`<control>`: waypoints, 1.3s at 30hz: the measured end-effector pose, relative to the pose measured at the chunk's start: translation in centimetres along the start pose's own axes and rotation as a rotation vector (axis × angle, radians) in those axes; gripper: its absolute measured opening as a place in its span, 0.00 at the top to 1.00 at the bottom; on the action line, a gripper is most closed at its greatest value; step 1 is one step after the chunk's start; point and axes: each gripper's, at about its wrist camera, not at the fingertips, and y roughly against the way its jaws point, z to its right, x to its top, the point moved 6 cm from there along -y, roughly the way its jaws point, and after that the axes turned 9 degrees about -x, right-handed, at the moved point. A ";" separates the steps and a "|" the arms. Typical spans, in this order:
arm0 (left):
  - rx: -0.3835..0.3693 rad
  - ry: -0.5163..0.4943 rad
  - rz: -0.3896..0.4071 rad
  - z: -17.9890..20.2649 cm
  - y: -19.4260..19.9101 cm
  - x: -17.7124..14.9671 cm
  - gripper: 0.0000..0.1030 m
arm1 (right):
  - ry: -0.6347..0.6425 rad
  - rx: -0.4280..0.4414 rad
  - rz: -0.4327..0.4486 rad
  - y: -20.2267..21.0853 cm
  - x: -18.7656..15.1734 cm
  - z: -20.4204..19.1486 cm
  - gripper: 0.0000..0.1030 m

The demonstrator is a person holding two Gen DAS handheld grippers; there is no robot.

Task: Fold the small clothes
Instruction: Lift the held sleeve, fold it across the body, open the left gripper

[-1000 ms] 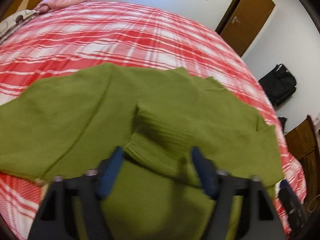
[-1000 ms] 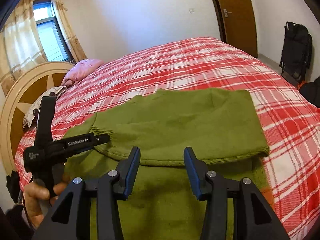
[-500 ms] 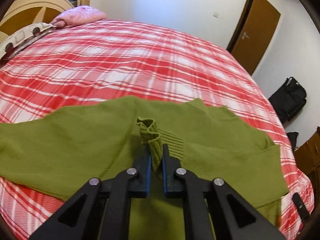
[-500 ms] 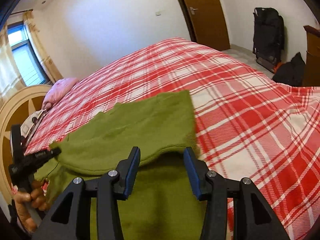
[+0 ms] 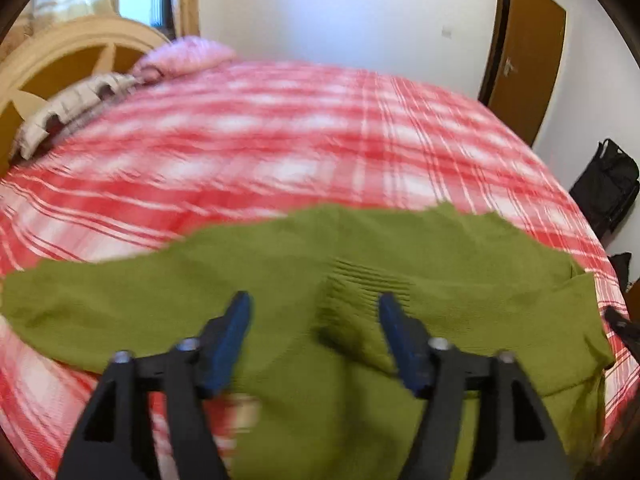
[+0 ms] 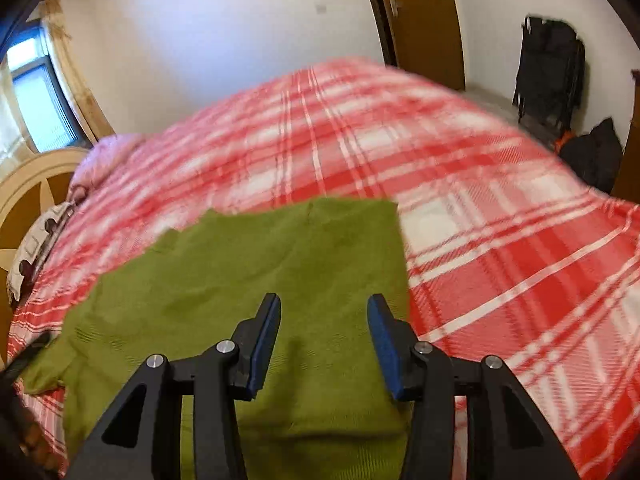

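Note:
A green knitted sweater lies spread on the red plaid bed, one sleeve folded over its body. The ribbed cuff of that sleeve rests flat between the fingers of my left gripper. The left jaws are opening and stand wide, and the pads do not press the cuff. In the right wrist view my right gripper hovers open over the sweater, near its right edge. Nothing is held between its blue pads. Both views are blurred by motion.
The plaid bedcover stretches far beyond the sweater. A pink pillow and a round wooden headboard are at the back left. A brown door and black bags stand by the far wall.
The left gripper, shut on the raised ribbed cuff half a second ago, has let it go and opened wide; the cuff now lies flat. The right gripper swung toward the sweater's right edge.

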 end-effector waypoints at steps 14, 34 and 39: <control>0.358 0.523 0.123 -28.3 9.2 -4.3 0.03 | 0.083 0.102 0.167 7.4 -1.6 -5.7 0.54; 0.193 0.837 0.180 -33.9 4.7 -5.1 0.91 | 0.107 0.177 0.066 9.5 -5.1 -9.2 0.54; 0.221 0.713 0.199 -31.6 5.9 -2.2 0.94 | 0.071 0.171 0.063 9.7 -5.2 -8.0 0.54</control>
